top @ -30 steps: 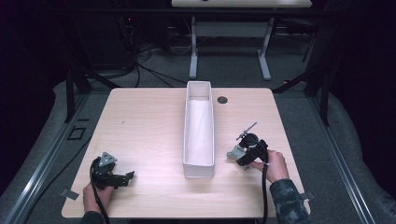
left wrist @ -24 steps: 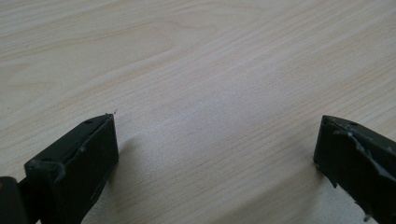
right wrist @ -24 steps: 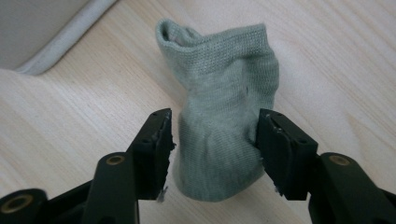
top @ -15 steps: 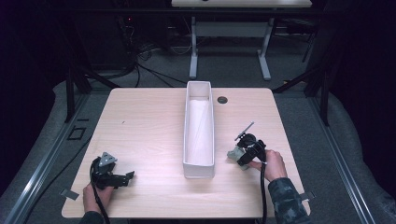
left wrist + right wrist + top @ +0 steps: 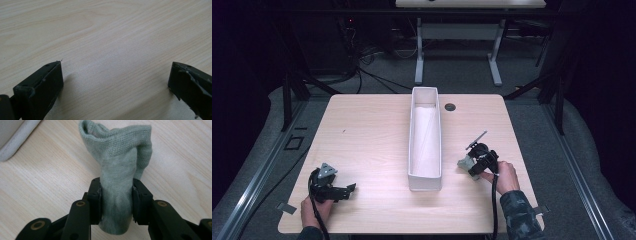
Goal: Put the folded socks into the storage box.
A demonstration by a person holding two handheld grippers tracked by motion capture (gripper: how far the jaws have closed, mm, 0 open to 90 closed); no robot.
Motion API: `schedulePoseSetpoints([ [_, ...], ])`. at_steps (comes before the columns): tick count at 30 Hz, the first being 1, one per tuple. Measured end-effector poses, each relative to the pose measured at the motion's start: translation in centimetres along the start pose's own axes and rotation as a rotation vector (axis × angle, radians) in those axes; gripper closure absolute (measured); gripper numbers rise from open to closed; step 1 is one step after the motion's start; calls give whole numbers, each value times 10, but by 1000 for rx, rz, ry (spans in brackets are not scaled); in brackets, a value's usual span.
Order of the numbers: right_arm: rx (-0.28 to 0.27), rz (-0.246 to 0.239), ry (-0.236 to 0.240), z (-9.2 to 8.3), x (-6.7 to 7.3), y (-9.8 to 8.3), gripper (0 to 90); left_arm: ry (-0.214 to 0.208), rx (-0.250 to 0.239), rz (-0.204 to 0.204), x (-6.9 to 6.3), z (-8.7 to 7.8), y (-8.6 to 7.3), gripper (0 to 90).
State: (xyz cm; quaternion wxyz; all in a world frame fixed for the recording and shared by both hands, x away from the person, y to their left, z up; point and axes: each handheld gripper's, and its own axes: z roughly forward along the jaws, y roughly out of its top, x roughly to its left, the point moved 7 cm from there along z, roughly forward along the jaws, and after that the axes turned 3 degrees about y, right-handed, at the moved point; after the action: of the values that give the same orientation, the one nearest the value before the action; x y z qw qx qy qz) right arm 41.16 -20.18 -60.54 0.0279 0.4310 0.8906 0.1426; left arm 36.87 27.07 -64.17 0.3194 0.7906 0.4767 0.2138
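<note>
A grey-green knitted sock (image 5: 120, 157) lies bunched on the wooden table (image 5: 372, 135), just right of a long white bin (image 5: 425, 181). My right gripper (image 5: 116, 195) is shut on the sock's lower part, its pads pressing the fabric from both sides; its jaws have just been closing on it. In the high view this right gripper (image 5: 468, 164) sits at the bin's near right corner with the sock (image 5: 463, 162) at its tip. My left gripper (image 5: 350, 188) rests near the front left of the table, open, with bare wood between its jaws (image 5: 116, 72).
The white bin runs lengthwise down the table's middle with pale lining inside. A small black round cap (image 5: 450, 106) sits at the back near the bin's far end. A desk frame (image 5: 419, 55) and cables stand on the floor beyond.
The right hand has shifted only slightly beside the bin, and the sock now sits pinched at its tip. The left hand has kept still.
</note>
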Motion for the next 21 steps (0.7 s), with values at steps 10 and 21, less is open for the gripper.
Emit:
schedulePoseSetpoints([
  [10, -14, 15, 37, -7, -1, 0, 657, 0, 0, 1, 0, 0, 0, 0],
  [21, -15, 10, 18, -24, -1, 0, 657, 0, 0, 1, 0, 0, 0, 0],
])
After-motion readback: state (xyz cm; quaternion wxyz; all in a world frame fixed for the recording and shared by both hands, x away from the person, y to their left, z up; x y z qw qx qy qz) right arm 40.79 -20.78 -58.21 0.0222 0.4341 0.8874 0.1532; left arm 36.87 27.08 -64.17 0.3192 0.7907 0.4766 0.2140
